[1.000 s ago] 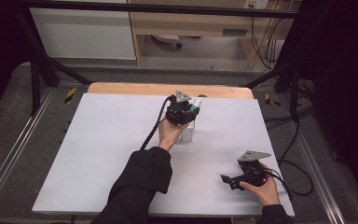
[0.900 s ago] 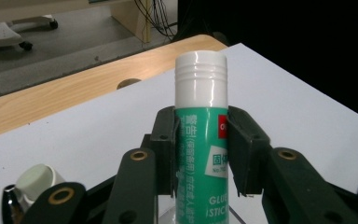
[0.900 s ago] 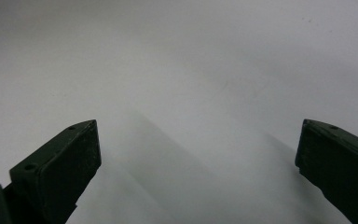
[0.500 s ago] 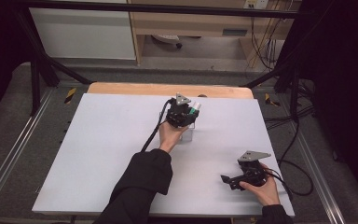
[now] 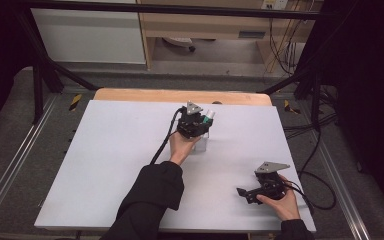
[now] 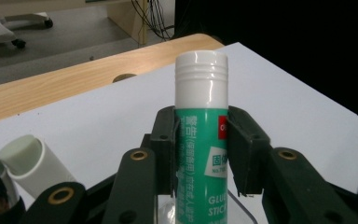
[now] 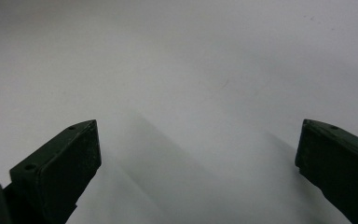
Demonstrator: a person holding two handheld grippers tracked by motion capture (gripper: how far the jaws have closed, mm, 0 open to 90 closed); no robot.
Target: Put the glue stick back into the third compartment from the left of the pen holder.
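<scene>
Now my left gripper (image 6: 200, 154) squeezes the green glue stick with the white cap (image 6: 201, 135), upright over the clear plastic cup (image 5: 202, 144). My right gripper (image 7: 198, 163) rests spread wide, holding nothing, on the near right of the white table (image 5: 110, 150).

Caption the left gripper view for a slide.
Left gripper clamps an upright green glue stick above a clear holder.

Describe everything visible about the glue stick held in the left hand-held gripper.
The glue stick is a round tube with a green printed label, white lettering, a small red patch and a ribbed white cap, plastic by its look. It stands upright, cap on, clamped on both sides by the black jaws of the left hand-held gripper. Its base sits over a clear container near the white table's far edge.
</scene>
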